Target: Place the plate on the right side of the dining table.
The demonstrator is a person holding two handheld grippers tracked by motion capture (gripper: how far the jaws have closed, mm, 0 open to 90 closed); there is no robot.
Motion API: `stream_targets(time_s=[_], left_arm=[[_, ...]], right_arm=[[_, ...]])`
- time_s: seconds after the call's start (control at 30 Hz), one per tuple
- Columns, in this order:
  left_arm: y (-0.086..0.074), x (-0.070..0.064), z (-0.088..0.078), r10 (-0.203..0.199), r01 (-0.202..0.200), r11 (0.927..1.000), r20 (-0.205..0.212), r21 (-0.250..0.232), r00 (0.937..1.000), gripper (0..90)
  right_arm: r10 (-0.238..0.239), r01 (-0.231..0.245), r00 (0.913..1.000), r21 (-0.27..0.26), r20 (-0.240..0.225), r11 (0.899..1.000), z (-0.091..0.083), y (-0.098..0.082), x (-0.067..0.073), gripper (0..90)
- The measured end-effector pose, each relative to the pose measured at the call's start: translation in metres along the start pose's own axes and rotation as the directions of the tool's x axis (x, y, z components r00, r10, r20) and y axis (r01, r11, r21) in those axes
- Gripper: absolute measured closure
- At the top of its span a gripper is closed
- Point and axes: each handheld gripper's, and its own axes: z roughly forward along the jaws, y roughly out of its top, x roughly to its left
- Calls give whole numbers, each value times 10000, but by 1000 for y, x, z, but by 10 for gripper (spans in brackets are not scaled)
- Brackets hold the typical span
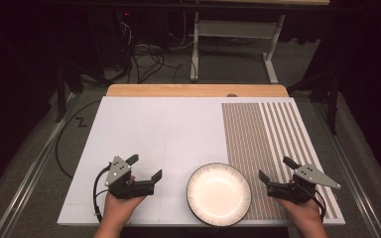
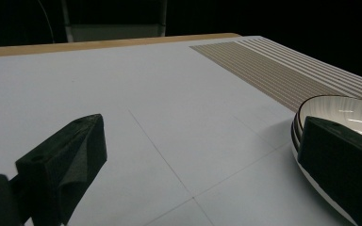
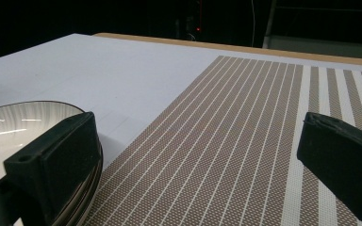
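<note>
A round white bowl-like plate point(image 1: 219, 194) with a dark striped rim rests near the table's front edge, partly on a brown striped placemat point(image 1: 258, 144). To its left a hand holds my left gripper point(image 1: 144, 167), jaws wide open, nothing between them. On the plate's right my right gripper point(image 1: 277, 168) is open over the placemat, also empty. In the left gripper view the plate point(image 2: 339, 108) lies behind the right jaw. The right gripper view has the plate point(image 3: 23, 120) behind the left jaw and the placemat point(image 3: 235, 136) between the jaws.
A white sheet point(image 1: 168, 134) covers the table, with a wooden strip point(image 1: 193, 90) along the far edge. Beyond the table stand a white frame point(image 1: 233, 39) and loose cables point(image 1: 144, 59) on the floor.
</note>
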Motion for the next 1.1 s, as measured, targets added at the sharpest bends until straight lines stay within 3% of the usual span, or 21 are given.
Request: stream_targets(time_s=[0.63, 0.87, 0.93, 1.0, 1.07, 1.1], left_arm=[[0, 2, 0, -114, 114, 9999, -22, -87, 9999, 30], [0, 2, -1, -94, 93, 9999, -70, -60, 9999, 46], [0, 1, 0, -94, 93, 9999, -106, -67, 9999, 46], [0, 1, 0, -72, 71, 10000, -113, -49, 9999, 46], [0, 1, -1, -103, 103, 9999, -88, -72, 9999, 46], [0, 1, -1, -89, 88, 9999, -92, -106, 9999, 46]], right_arm=[[45, -45, 10000, 19, -18, 10000, -2, 2, -1, 44], [-278, 286, 9994, 402, -206, 9988, -3, 3, 1, 232], [-334, 359, 9985, 588, -436, 9976, -3, 3, 1, 318], [-430, 462, 9978, 659, -498, 9968, -3, 3, 1, 336], [-582, 665, 9939, 886, -934, 9938, -3, 4, 3, 460], [-664, 765, 9925, 977, -1022, 9923, -3, 5, 4, 461]])
